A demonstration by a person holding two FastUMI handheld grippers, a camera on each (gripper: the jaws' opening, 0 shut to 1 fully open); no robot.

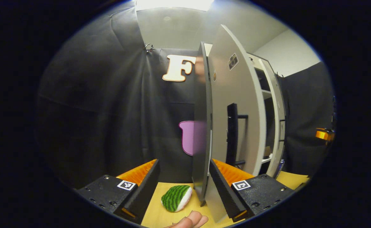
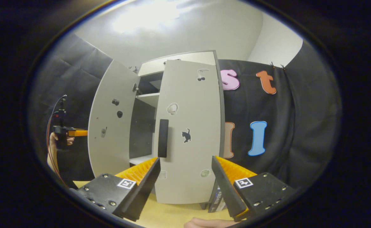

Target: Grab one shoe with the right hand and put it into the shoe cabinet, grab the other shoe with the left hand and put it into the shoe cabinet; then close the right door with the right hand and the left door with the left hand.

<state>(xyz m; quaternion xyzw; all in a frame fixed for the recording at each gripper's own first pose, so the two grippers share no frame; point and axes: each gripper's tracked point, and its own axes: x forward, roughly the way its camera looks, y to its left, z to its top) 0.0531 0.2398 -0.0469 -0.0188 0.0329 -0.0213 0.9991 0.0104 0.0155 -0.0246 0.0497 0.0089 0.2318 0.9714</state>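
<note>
- A pale yellow wooden table (image 1: 160,215) fills the bottom of both views, with black cloth hung as the walls and a white ceiling above.
- A light grey shoe cabinet (image 2: 179,63) stands on the table against the cloth.
- In the right gripper view, the right door (image 2: 188,133) is nearly closed, facing the camera, with a dark handle and small stickers. The left door (image 2: 109,126) is swung open, showing shelves (image 2: 147,96) inside.
- No shoes can be made out on the visible shelves.
- The right gripper (image 2: 185,177) has its jaws spread wide, holding nothing, with the right door's lower part seen in the gap.
- At the left edge of that view, a person's hand (image 2: 54,139) holds the other gripper behind the open left door.
- In the left gripper view, the left door's (image 1: 202,126) edge stands between the wide-spread jaws of the left gripper (image 1: 185,180), close to the right finger; I cannot tell whether it touches.
- A green striped, watermelon-like soft toy (image 1: 176,198) lies on the table just beside that door.
</note>
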